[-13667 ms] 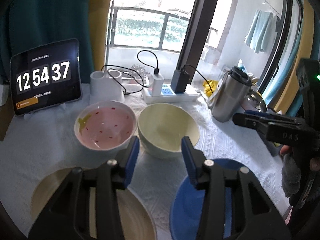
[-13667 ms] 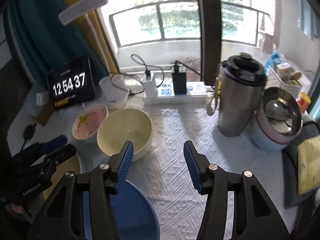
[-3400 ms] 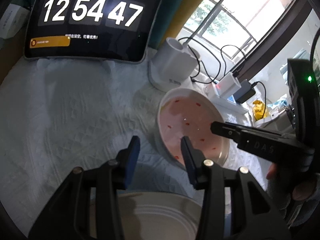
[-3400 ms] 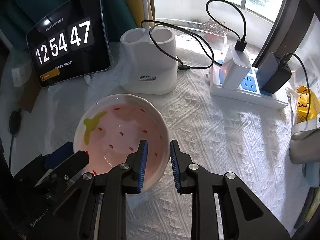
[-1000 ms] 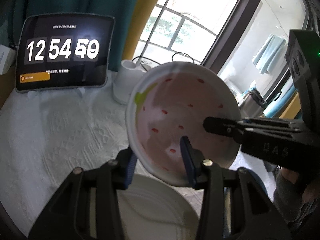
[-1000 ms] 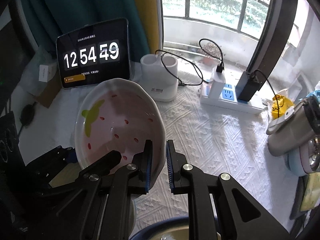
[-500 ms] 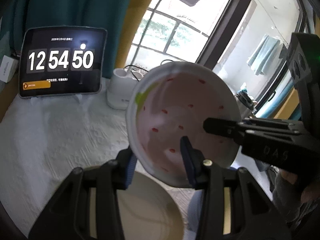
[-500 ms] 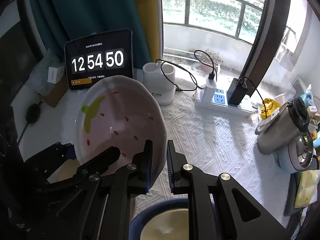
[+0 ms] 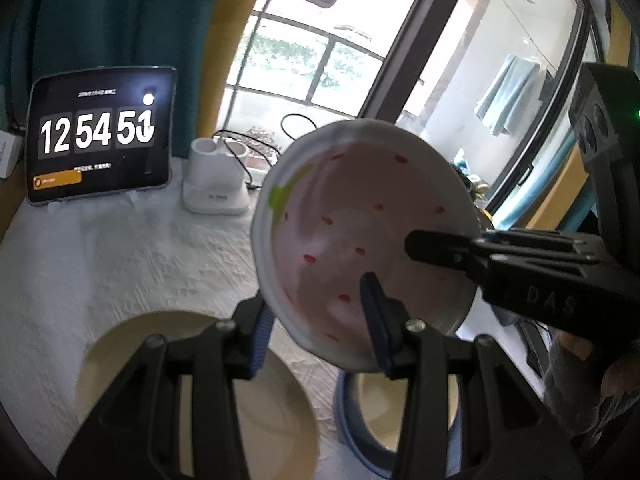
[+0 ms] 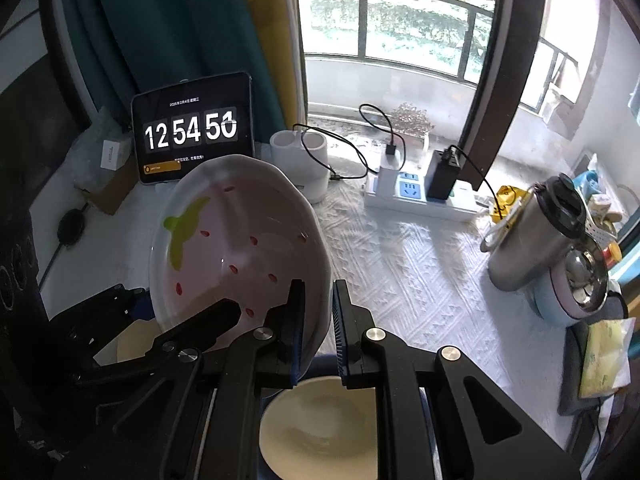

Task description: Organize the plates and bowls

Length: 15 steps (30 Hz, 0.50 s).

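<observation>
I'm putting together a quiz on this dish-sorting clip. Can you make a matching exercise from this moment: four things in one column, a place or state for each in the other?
Things:
1. pink bowl
2. cream bowl
3. steel tumbler
4. tablet clock

Places or states:
A. propped at the back by the curtain
B. gripped at the rim, off the table
C. sitting on the blue plate
D. standing at the table's right side

Pairs: 1-B, 2-C, 3-D, 4-A

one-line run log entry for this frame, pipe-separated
phase: carry | right gripper: shut on strawberry bowl rim | left gripper: straddles rim, grip unclear | bowl: airborne, tilted | below: cream bowl on blue plate
</observation>
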Each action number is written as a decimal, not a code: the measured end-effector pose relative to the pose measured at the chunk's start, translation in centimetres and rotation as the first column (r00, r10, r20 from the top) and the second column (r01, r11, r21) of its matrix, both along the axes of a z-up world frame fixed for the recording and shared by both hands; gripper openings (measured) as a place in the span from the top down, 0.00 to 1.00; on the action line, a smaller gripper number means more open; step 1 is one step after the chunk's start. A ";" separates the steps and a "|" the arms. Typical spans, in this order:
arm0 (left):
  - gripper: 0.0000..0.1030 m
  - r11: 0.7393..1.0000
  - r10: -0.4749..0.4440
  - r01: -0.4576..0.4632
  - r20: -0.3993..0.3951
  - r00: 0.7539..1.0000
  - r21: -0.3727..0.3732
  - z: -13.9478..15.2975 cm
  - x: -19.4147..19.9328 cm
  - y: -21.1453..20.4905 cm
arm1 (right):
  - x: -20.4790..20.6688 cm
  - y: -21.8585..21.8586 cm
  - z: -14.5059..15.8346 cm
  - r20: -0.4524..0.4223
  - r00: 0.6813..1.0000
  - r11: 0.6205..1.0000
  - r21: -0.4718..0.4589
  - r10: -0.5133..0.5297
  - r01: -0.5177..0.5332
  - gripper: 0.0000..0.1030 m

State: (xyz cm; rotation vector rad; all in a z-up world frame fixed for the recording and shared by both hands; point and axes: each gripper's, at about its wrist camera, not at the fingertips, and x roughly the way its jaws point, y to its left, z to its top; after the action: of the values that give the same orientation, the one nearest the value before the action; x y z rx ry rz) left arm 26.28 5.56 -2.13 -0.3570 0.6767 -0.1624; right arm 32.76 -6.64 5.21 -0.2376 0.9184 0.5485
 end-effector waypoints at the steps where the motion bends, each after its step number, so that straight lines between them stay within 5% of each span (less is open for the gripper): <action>1: 0.59 1.000 -0.003 0.003 -0.001 1.000 0.001 0.0 0.0 -0.2 | -0.1 -0.3 0.0 0.000 1.000 1.000 0.001 -0.003 0.003 0.86; 15: 0.59 0.999 -0.053 0.054 -0.014 0.998 0.011 -0.6 -1.2 -3.3 | -1.8 -4.8 -1.9 -0.054 0.997 0.997 0.051 -0.056 0.059 0.86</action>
State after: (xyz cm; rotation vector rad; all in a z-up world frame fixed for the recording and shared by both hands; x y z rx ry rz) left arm 25.08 2.23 -2.75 -0.3300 0.7009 -0.2071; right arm 30.99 -11.48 3.35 -0.1492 0.9573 0.5267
